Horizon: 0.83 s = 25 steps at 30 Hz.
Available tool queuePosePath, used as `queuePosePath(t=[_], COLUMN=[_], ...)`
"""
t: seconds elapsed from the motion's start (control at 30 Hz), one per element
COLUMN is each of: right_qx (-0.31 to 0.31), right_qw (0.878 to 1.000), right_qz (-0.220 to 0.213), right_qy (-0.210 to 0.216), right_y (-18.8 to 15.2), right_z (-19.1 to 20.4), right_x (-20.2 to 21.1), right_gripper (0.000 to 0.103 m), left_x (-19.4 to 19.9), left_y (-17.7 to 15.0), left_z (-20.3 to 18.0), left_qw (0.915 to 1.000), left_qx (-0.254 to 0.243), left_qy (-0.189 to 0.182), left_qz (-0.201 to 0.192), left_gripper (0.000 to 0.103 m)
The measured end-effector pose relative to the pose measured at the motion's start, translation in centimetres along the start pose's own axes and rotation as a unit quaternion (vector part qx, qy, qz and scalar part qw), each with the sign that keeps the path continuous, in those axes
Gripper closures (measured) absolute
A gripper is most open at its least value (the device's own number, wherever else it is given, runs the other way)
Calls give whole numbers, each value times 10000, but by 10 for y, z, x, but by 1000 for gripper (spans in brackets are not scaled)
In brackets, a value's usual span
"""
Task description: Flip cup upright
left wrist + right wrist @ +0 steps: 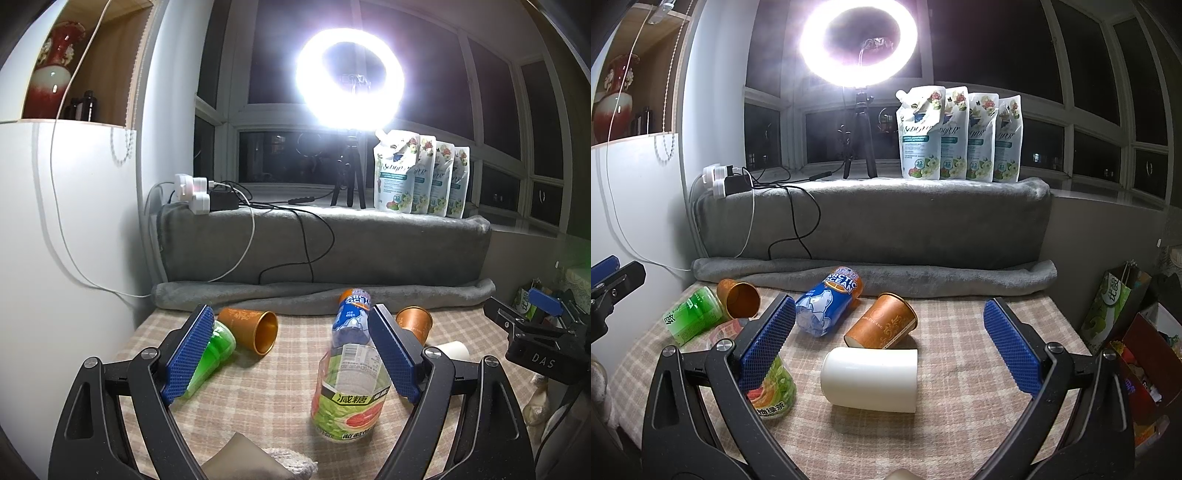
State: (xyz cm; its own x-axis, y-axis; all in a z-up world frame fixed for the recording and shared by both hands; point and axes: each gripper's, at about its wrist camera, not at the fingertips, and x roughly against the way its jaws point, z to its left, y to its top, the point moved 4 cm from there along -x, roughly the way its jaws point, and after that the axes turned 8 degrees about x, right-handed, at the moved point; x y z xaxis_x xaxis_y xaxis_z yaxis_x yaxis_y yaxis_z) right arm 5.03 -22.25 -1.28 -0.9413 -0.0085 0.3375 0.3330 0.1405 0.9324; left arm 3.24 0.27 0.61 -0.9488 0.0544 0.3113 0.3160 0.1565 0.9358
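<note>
Fingers (1012,350) of the right gripper (890,347) are spread, empty, above the white cup (870,378) lying sideways on the counter (960,406). Left gripper (291,354) is spread too, holding nothing.

A: A home, I'd say, by a glazed bay window (1089,122) at night; laundry detergent refill pouches (956,134) line the sill.

B: Agreed; a red porcelain vase (55,70) stands in a wooden shelf niche, a grey blanket (871,225) drapes the ledge, chargers fill a power strip (195,192); a ring light (858,40) glares above.
</note>
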Motion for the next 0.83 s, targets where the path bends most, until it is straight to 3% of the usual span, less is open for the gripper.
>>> queuePosePath(t=[0.83], right_qx=[3], right_qw=[9999], right_qz=[70], right_qy=[83], right_y=[-3], right_z=[7], right_x=[-6], right_gripper=[0], left_x=[2], left_y=[3], left_z=[3], left_qw=[10000], left_qx=[-15], left_qy=[0], left_qz=[-72], left_gripper=[18])
